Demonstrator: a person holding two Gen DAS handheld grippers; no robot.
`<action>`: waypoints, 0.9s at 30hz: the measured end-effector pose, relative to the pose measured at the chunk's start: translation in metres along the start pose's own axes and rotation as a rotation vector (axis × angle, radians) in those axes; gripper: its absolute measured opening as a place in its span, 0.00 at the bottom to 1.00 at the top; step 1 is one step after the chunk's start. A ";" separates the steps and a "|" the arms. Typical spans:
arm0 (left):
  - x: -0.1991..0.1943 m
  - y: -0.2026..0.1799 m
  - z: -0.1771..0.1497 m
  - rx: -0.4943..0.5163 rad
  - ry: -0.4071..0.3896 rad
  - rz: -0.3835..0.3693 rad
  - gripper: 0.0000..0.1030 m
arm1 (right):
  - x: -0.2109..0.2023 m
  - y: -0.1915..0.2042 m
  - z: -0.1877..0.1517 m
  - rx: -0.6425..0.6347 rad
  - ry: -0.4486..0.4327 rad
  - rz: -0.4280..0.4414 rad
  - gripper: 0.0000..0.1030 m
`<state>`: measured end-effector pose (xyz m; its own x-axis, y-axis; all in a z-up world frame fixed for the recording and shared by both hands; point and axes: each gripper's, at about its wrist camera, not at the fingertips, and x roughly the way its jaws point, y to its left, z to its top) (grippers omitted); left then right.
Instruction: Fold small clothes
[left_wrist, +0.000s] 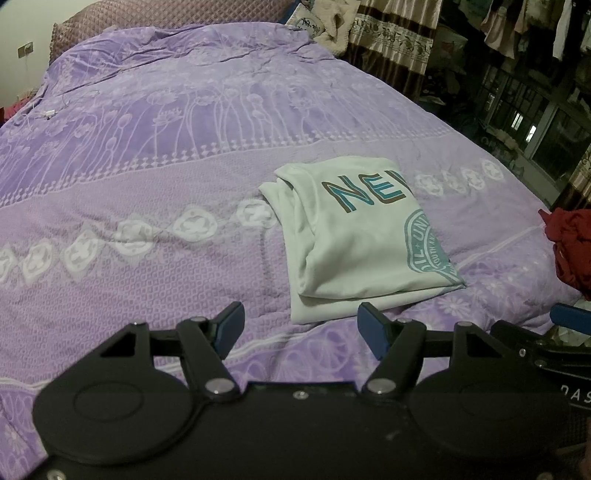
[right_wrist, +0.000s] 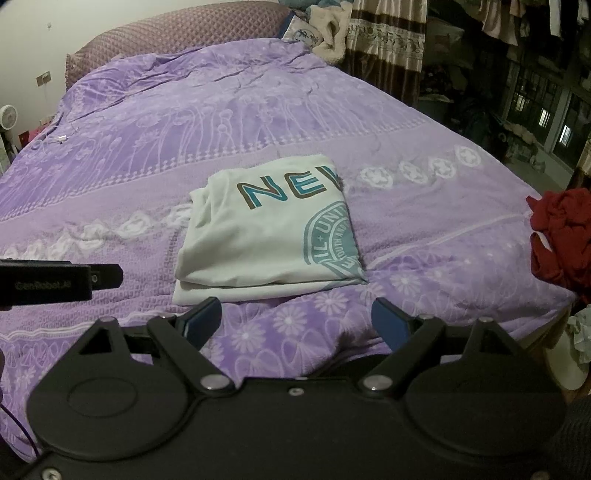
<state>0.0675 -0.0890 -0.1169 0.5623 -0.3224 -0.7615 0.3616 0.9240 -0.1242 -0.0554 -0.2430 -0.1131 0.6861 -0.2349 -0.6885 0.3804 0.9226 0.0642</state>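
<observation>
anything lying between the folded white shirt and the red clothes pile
Nothing: between the white shirt and the red clothes pile only bare purple bedspread shows, clearest in the right wrist view.

Dim rm. Bed w/ purple floral bedspread (right_wrist: 258, 110), quilted headboard (right_wrist: 177, 37), white wall (right_wrist: 55, 22) w/ outlet; patterned curtains (right_wrist: 384, 33), dark windows (right_wrist: 532, 99) at right.

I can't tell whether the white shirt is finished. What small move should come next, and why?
Probably take the right gripper toward the red garment bunched at the bed's right edge. The white shirt already lies folded in a neat stack, both grippers are open and empty, with the left gripper also short of the shirt, and the red one looks unfolded.
</observation>
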 end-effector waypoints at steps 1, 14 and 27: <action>0.000 0.000 0.000 0.000 0.000 0.000 0.67 | 0.000 0.000 0.000 0.000 0.001 0.000 0.84; -0.001 -0.002 -0.001 0.002 -0.004 0.000 0.67 | 0.000 0.002 0.001 -0.005 0.002 0.006 0.84; -0.004 -0.009 -0.002 0.019 -0.010 0.001 0.67 | 0.001 0.001 0.002 -0.008 -0.002 0.012 0.84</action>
<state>0.0607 -0.0953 -0.1135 0.5698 -0.3236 -0.7554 0.3753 0.9202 -0.1111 -0.0533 -0.2430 -0.1120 0.6918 -0.2242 -0.6865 0.3671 0.9278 0.0669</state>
